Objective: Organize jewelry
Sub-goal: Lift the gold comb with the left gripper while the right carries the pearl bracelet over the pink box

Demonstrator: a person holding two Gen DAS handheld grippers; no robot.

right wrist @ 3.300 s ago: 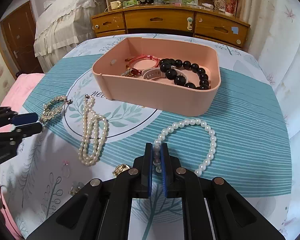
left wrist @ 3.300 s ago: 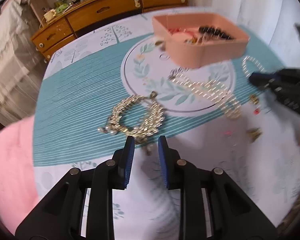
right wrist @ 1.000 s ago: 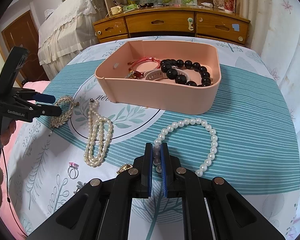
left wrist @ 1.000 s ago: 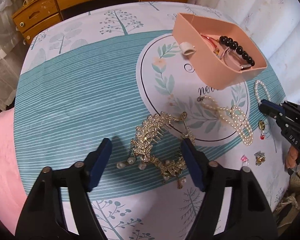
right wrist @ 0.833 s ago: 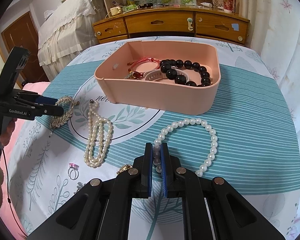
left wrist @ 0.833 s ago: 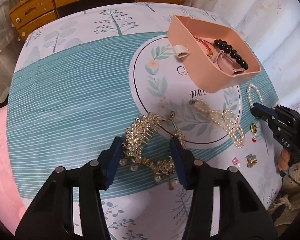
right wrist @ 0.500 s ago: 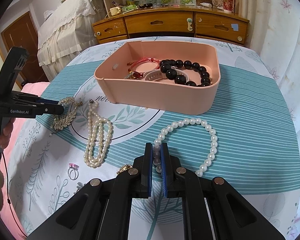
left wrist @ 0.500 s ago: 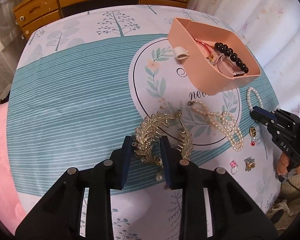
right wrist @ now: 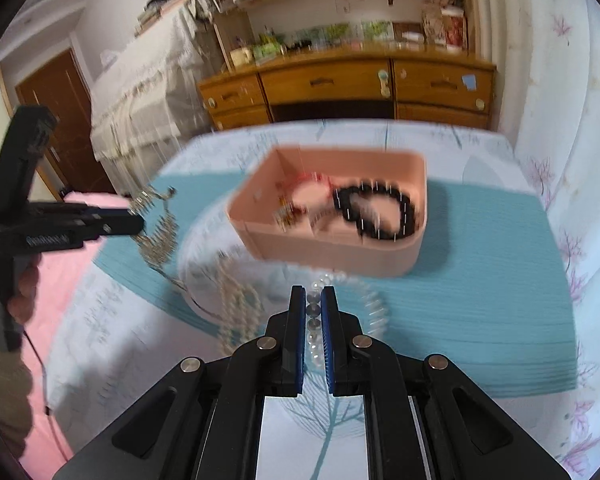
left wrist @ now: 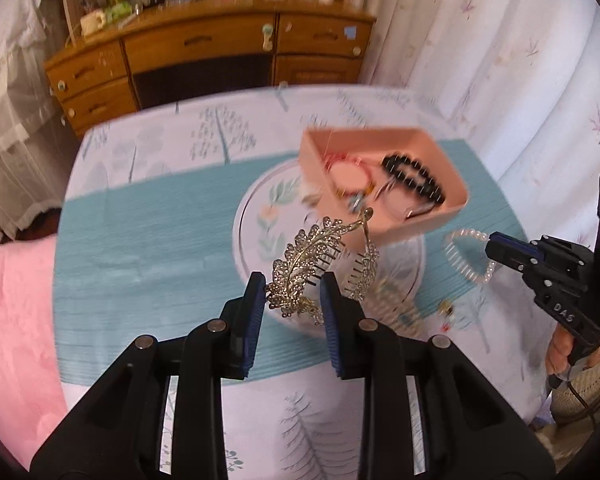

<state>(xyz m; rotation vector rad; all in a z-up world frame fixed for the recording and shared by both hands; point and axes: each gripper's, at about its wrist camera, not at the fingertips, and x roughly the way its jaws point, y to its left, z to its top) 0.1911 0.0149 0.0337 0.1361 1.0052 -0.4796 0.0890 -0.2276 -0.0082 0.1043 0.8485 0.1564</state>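
Above table: left gripper (left wrist: 292, 294) clenching gold hair comb (left wrist: 306, 264), right gripper (right wrist: 313, 312) clenching pearl bracelet (right wrist: 314, 310); both are heading, by appearance, for far pink box (left wrist: 452, 184), releasing next.

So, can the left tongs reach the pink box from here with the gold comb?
Probably yes. The left tongs hold the gold comb in the air, and the pink box lies just ahead, open on top, with nothing between.

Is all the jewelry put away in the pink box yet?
Not yet. The pink box already holds black beads and a red bracelet. The left gripper holds the gold hair comb; the right gripper holds a pearl bracelet. A pearl necklace waits on the table.
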